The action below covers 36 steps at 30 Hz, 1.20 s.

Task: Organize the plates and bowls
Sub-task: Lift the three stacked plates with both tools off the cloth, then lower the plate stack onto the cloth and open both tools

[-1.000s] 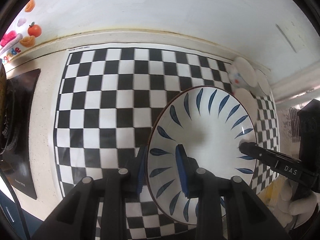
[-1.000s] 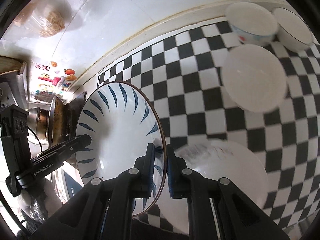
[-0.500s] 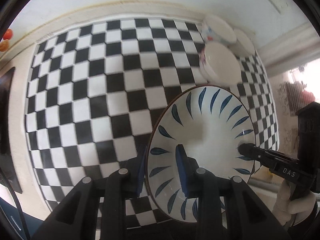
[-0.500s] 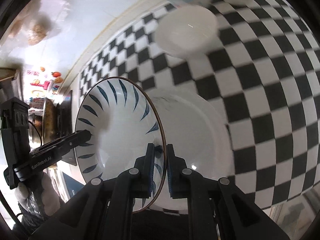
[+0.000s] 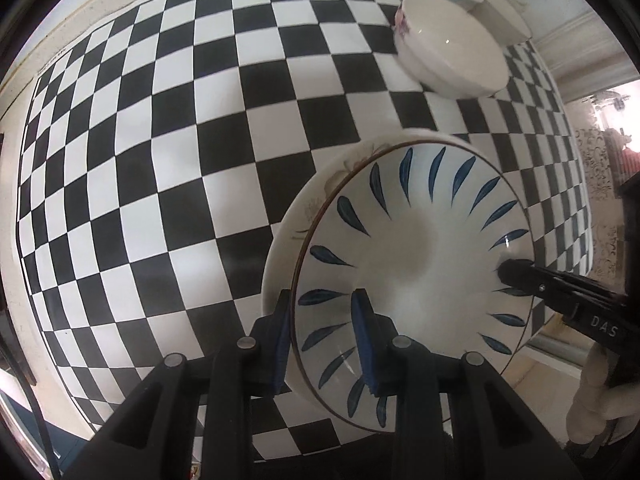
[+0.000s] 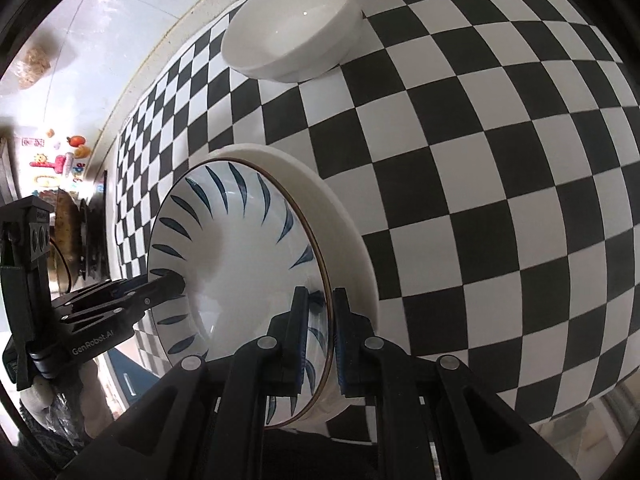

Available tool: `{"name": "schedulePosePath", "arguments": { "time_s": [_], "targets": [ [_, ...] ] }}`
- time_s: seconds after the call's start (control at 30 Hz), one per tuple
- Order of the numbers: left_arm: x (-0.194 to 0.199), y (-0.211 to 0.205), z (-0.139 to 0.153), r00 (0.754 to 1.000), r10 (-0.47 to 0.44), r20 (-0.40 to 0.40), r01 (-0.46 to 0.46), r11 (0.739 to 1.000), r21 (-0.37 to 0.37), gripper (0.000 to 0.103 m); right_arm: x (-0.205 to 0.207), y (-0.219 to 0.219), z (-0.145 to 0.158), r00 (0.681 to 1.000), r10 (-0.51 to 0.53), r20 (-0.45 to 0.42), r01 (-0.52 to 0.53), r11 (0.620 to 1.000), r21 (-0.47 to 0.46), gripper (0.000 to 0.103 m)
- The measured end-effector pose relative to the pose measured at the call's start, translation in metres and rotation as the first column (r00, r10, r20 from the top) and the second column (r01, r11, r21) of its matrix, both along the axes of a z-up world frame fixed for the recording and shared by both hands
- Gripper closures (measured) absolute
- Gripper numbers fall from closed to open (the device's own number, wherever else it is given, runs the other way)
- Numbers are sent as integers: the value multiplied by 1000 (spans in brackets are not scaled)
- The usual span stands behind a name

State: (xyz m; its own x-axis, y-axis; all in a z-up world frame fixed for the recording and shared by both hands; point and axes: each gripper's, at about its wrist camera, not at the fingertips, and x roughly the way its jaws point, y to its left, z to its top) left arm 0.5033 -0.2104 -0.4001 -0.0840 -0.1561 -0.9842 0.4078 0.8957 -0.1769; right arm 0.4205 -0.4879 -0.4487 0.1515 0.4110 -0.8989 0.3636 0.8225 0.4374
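**Leaf-pattern plate now sits over the white plate**

The black-and-white checkered mat (image 5: 200, 152) fills most of both views, and more of it shows than 1 second ago, when the left wrist view also took in wall and counter edge. On it lies a plain white plate (image 6: 348, 216), which 1 second ago lay apart from the carried dish in the right wrist view; now only its rim shows as a crescent around the far side.

The blue-leaf plate (image 5: 420, 248) sits directly over that white plate, nested inside its rim; whether the 2 touch cannot be told. It was over bare mat 1 second ago.

Beyond, a white bowl (image 6: 292, 28) stands on the mat, well apart from the plates and closer in view than before, with 2 more bowls just behind it, largely cut off.

The left gripper (image 5: 324, 340) clamps the leaf plate's near rim, 1 blue pad under, 1 on top. The right gripper (image 6: 320, 336) pinches the opposite rim the same way. Both holds are unchanged from the earlier frames.
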Motion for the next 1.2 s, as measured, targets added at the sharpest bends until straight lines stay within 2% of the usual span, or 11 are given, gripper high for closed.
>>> {"name": "schedulePosePath", "arguments": {
  "time_s": [0.27, 0.57, 0.77, 1.0, 1.13, 1.17, 1.2],
  "targets": [
    [-2, -7, -5, 1000, 21, -3, -21, 999, 28, 77, 14, 2, 4, 998, 57, -4, -57, 997, -51, 89],
    [-16, -7, -12, 998, 59, -28, -58, 997, 48, 76, 17, 10, 3, 998, 51, -45, -53, 997, -49, 85],
    [-22, -2, -11, 996, 79, -30, -77, 996, 55, 76, 16, 9, 3, 998, 29, -52, -30, 999, -17, 73],
    [-20, 7, 3, 995, 98, 6, -98, 994, 52, 73, 16, 7, 18, 1000, 11, -21, -11, 1000, 2, 44],
    [-25, 7, 16, 995, 94, 42, -97, 994, 56, 70, 16, 13, 29, 999, 41, -10, -41, 998, -42, 35],
    [-28, 7, 21, 994, 93, 56, -96, 994, 58, 68, 15, 16, 32, 999, 51, -7, -52, 997, -55, 31],
    [-31, 6, 24, 993, 93, 66, -97, 994, 58, 63, 13, 20, 35, 998, 63, -11, -63, 995, -73, 20]
  ]
}}
